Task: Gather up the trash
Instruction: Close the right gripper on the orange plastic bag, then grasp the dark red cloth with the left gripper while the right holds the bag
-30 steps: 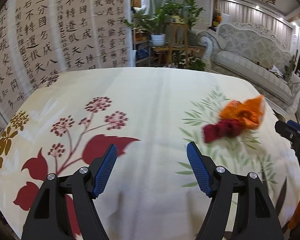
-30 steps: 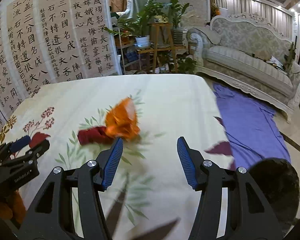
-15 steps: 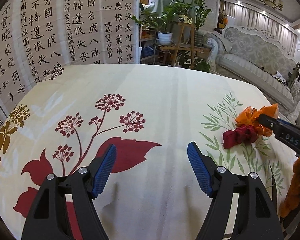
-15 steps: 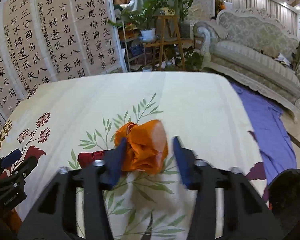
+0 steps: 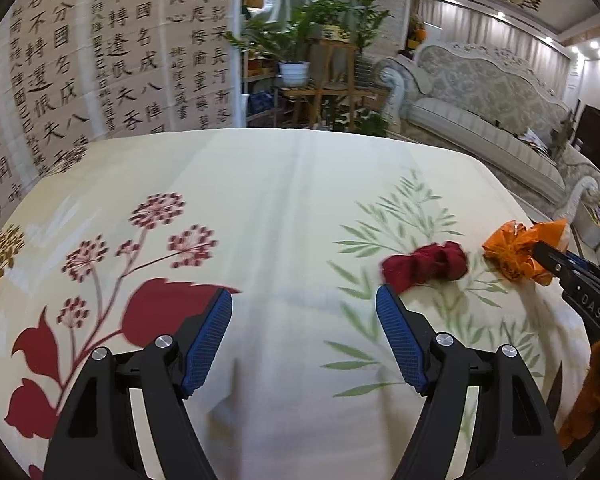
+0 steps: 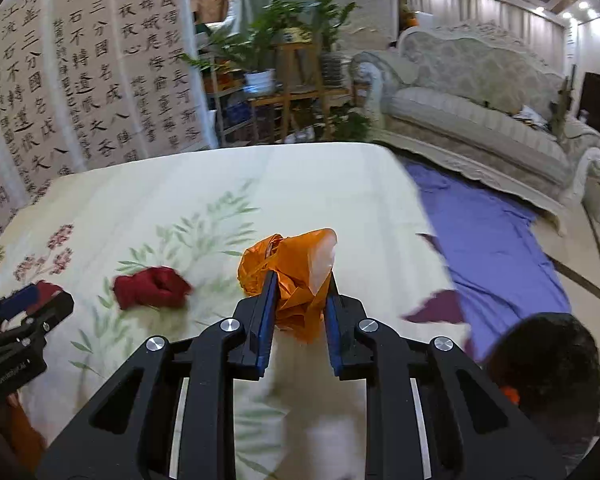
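Trash on your table comes in two pieces. One is the crumpled orange wrapper (image 6: pixel 296 280), a thin, glossy film creased into sharp folds, with a paler translucent flap at its upper right. It sits between the blue ribbed pads (image 6: pixel 265 320) of your right gripper (image 6: pixel 300 312), whose jaws are closing on it — both pads already press into its sides, and the bulk of the wrapper bulges out above and ahead of the tips. From the left wrist view the same wrapper (image 5: pixel 520 252) shows at the far right, with the black tip of your right gripper pushed against it.

The other piece is the dark red wad (image 6: pixel 150 286), soft, matte and lumpy like bunched fabric or paper. It lies on the tablecloth (image 6: pixel 320 184) just to the left of the wrapper, apart from it, on the green leaf print.

Your left gripper (image 5: pixel 304 340) stands wide open with nothing between its pads — it hangs above bare cloth, and the red wad (image 5: pixel 424 266) lies just beyond its right fingertip. The cloth is smooth and cream, with printed red flowers and leaves.
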Demonstrator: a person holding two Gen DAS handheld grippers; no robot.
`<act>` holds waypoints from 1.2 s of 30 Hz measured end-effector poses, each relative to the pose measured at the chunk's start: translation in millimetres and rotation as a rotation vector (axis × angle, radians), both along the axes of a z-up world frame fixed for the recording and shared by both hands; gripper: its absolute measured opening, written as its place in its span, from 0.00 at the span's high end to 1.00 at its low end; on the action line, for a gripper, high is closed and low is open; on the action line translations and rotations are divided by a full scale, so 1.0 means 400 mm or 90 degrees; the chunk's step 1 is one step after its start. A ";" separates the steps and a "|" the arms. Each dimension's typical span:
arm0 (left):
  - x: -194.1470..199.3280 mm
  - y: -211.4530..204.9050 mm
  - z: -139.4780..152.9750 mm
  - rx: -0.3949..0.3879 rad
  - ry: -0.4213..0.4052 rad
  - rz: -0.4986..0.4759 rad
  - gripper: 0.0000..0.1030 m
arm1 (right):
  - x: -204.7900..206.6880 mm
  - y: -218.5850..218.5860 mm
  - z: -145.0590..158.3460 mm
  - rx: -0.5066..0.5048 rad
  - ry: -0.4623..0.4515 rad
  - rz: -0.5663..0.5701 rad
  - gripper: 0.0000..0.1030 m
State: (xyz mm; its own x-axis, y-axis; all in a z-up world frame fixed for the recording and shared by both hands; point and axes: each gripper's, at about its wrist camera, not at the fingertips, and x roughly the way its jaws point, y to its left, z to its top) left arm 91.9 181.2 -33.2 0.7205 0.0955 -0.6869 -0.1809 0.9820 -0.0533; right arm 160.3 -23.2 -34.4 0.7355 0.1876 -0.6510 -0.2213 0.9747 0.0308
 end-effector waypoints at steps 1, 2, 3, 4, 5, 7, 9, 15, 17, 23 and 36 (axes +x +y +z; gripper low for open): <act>0.003 -0.007 0.000 0.000 -0.001 -0.005 0.29 | -0.001 -0.012 -0.001 -0.003 0.002 -0.005 0.79; 0.010 -0.018 0.000 0.000 -0.001 -0.012 0.29 | -0.002 -0.022 -0.003 -0.003 0.005 -0.007 0.79; 0.014 -0.024 0.000 0.000 0.001 -0.016 0.29 | -0.004 -0.030 -0.005 -0.003 0.007 -0.009 0.79; 0.021 -0.033 -0.002 -0.002 0.003 -0.023 0.29 | -0.007 -0.036 -0.007 -0.004 0.009 -0.009 0.79; 0.026 -0.040 -0.003 -0.003 0.005 -0.027 0.29 | -0.009 -0.040 -0.009 -0.005 0.013 -0.008 0.79; 0.041 -0.055 -0.006 -0.004 0.010 -0.039 0.28 | -0.013 -0.042 -0.012 -0.009 0.018 -0.003 0.79; 0.054 -0.069 -0.010 0.002 0.018 -0.049 0.28 | -0.019 -0.040 -0.016 -0.015 0.019 0.000 0.79; 0.085 -0.093 -0.013 0.004 0.024 -0.063 0.28 | -0.020 -0.042 -0.019 -0.009 0.021 0.003 0.79; 0.092 -0.098 -0.014 0.006 0.025 -0.066 0.28 | -0.019 -0.042 -0.020 -0.007 0.022 0.003 0.79; 0.105 -0.099 -0.012 -0.003 0.018 -0.075 0.33 | -0.019 -0.042 -0.022 -0.007 0.023 0.003 0.79; 0.131 -0.111 -0.008 -0.013 0.009 -0.093 0.29 | -0.009 -0.039 -0.025 -0.005 0.024 0.000 0.79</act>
